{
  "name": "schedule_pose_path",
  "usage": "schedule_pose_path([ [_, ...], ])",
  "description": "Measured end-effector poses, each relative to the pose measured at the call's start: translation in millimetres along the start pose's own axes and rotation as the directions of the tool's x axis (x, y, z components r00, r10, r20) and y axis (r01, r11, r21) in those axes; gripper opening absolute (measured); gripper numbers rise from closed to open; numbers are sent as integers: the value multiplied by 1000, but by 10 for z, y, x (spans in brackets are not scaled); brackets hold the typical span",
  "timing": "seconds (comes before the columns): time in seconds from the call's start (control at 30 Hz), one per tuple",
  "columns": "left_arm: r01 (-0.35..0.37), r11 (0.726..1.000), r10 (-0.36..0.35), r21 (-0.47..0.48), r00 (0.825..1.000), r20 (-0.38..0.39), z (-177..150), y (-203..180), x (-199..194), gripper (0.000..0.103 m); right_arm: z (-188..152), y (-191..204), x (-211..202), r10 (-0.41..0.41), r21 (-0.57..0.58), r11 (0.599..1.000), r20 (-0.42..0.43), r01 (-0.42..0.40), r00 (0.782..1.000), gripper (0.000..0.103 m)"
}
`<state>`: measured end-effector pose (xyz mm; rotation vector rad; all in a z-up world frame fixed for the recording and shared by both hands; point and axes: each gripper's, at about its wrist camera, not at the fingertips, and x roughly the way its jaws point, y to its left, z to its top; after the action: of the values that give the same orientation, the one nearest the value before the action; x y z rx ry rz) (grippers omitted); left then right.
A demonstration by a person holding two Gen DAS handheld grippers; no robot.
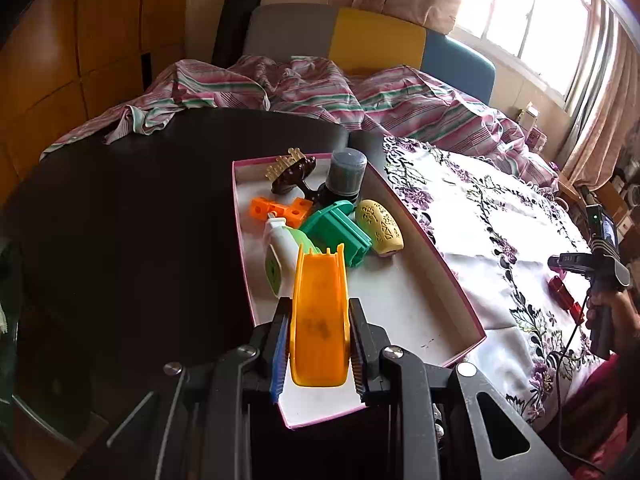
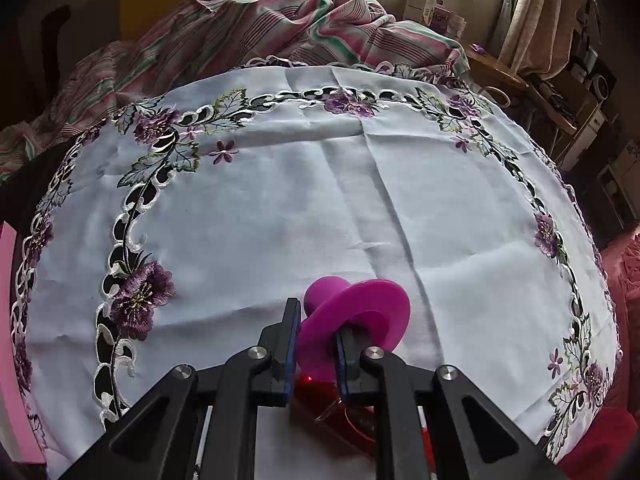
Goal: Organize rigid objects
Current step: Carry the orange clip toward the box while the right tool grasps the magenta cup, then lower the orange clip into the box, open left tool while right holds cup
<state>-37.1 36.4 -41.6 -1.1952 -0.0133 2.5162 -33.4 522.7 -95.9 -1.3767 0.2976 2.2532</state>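
Observation:
My left gripper (image 1: 319, 328) is shut on an orange plastic slide-shaped piece (image 1: 319, 320), held over the near end of a pink-rimmed white box (image 1: 440, 276). In the box lie a green block (image 1: 338, 232), a yellow carved oval (image 1: 380, 228), an orange perforated piece (image 1: 280, 209), a white and green bottle (image 1: 280, 256), a grey cap (image 1: 346, 174) and a dark brown comb-like piece (image 1: 292, 172). My right gripper (image 2: 318, 344) is shut on a magenta ring-shaped piece (image 2: 356, 316) just above the embroidered white cloth (image 2: 320, 200). A red object (image 2: 320, 396) lies under the fingers.
The box sits partly on a dark round table (image 1: 140, 220). A striped pink sheet (image 1: 320, 88) is bunched at the far edge. A person's hand (image 1: 608, 308) holds the other gripper handle at right, near a red object (image 1: 564, 296). Cluttered shelves (image 2: 580, 92) stand beyond the cloth.

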Motion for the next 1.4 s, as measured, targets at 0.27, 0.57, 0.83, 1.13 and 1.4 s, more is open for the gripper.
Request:
schedule_pose_path([
  [0.27,5,1000,-5,7,1000,-15,-54,-31,15,26,11,13,-86,45,0,999,36,-45,998,14],
  [0.57,71,995,-74,-75,996,-40,-160,170,-26,26,11,88,-159,98,-22,995,61,-96,993,14],
  [0.83,103,992,-109,-69,990,-91,-181,80,146,26,8,104,-197,125,-31,992,73,-122,990,14],
  [1.13,36,998,-42,-43,989,-141,-127,8,444,27,15,116,-218,137,-40,990,81,-134,987,14],
  [1.4,-59,997,63,45,993,-100,-171,-44,452,28,16,109,-220,137,-39,990,83,-135,987,14],
])
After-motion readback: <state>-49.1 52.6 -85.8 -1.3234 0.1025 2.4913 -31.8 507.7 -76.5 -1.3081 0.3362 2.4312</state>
